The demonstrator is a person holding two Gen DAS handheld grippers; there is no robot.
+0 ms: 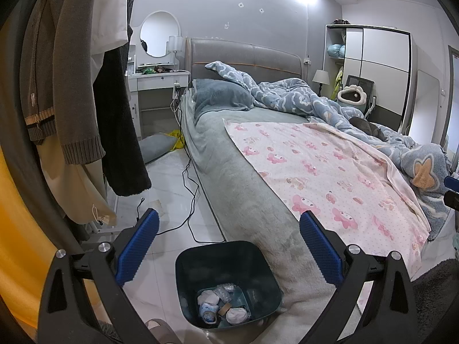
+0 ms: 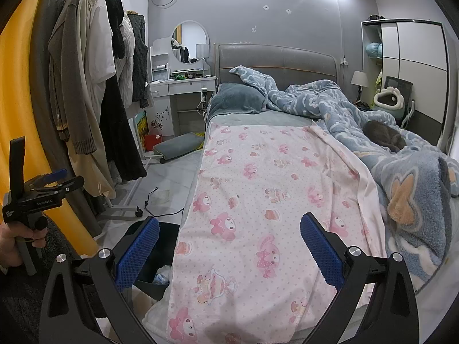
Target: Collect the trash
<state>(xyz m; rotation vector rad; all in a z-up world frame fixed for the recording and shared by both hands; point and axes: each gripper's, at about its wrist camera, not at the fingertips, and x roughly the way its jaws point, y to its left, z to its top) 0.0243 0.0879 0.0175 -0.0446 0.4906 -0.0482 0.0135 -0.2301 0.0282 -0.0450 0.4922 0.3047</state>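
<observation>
Far left, your left hand grips the handle of the left claw, whose blue pads stand spread with nothing between them. Beside it hangs a clothes rack of coats and knitwear, with a black cable trailing over the tiled floor beneath.

Low in the left wrist view, directly under the spread left claw, stands the dark teal trash bin, set on the floor and pressed against the bed's grey fleece edge. It is a square, open-topped tub with no lid and no liner that can be made out. Trash covers only its bottom: crumpled white tissues, a clear plastic wrapper and a small cardboard roll. In the right wrist view only its dark corner shows past the hanging sheet.

Centre, the pink cartoon-print sheet lies flat and bare of litter. The right claw hovers above it, likewise spread and empty.

Right, a blue fleece duvet is heaped with a dark grey animal curled on it.

Judged step: between pickups, searching. No loose trash is plainly visible; a pale scrap on the floor by the cable may be a candidate. Your next move calls for scanning the floor and lowering a spread claw over the find.
</observation>
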